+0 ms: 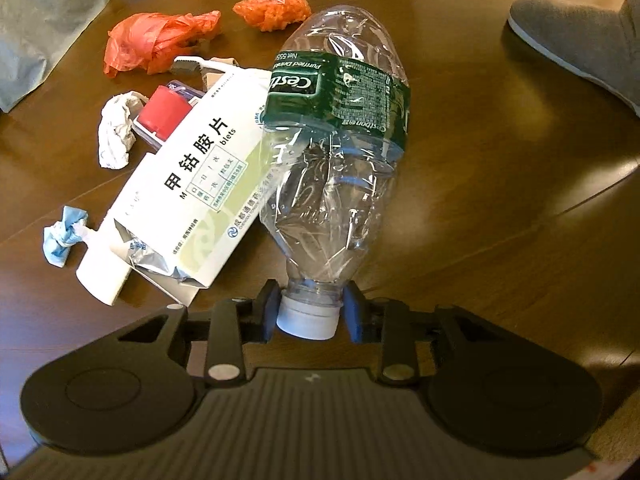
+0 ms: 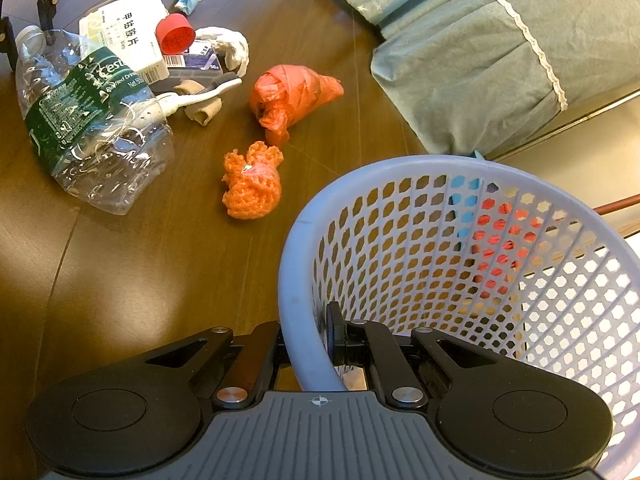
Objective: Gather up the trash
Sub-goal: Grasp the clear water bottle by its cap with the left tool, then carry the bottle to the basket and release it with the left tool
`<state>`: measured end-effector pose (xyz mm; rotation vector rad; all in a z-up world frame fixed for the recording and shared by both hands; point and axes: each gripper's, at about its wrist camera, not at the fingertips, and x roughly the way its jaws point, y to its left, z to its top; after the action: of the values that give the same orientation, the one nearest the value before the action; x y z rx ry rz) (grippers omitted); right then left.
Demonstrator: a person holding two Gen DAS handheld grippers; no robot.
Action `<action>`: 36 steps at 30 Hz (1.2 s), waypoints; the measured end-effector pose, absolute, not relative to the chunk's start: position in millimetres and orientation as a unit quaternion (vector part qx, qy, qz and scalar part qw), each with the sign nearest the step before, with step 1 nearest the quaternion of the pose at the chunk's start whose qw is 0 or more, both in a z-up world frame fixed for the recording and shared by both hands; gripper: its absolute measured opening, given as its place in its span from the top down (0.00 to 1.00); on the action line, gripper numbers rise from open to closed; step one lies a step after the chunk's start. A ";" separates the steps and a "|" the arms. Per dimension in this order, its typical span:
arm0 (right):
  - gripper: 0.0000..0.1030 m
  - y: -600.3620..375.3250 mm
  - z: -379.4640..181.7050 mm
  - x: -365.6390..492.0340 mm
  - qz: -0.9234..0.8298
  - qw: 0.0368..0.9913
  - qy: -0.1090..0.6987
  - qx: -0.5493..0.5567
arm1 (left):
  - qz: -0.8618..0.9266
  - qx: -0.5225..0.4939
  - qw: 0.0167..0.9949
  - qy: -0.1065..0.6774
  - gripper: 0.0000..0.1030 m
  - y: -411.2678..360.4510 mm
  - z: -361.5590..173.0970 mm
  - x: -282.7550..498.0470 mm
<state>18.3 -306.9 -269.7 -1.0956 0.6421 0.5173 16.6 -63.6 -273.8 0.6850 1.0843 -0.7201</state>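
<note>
A crushed clear plastic bottle [image 1: 336,152] with a green label points away from my left gripper [image 1: 308,312], whose fingers are shut on its white-capped neck. The same bottle [image 2: 88,120] shows at the upper left of the right wrist view. My right gripper [image 2: 308,340] is shut on the rim of a grey perforated basket [image 2: 292,280]. Loose trash lies on the brown floor: a white medicine box [image 1: 192,188], an orange plastic bag [image 2: 292,96], an orange mesh ball [image 2: 252,184], a red cap [image 2: 174,34], crumpled white paper [image 1: 116,132] and a blue wad [image 1: 64,236].
A teal fabric-covered piece of furniture [image 2: 480,52] stands at the back right beyond the basket. A grey slipper [image 1: 580,40] rests on the floor at the far right of the left wrist view. Grey cloth [image 1: 36,20] lies at the upper left. A toothbrush [image 2: 200,94] lies among the trash.
</note>
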 end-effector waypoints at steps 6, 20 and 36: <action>0.99 -306.7 -270.1 18.0 0.239 0.774 0.297 -0.506 | -0.326 0.279 0.752 0.500 0.73 -60.3 -270.3 12.3; 0.99 -306.6 -269.7 18.3 0.238 0.775 0.297 -0.504 | -0.336 0.172 0.792 0.481 0.73 -62.1 -237.4 0.4; 0.99 -306.3 -269.6 18.3 0.239 0.775 0.296 -0.505 | -0.331 0.120 0.827 0.439 0.74 -59.7 -199.8 12.5</action>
<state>18.3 -306.3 -269.6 -1.0936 0.6404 0.5173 12.5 -59.7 -199.8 0.2539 0.9317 -0.7034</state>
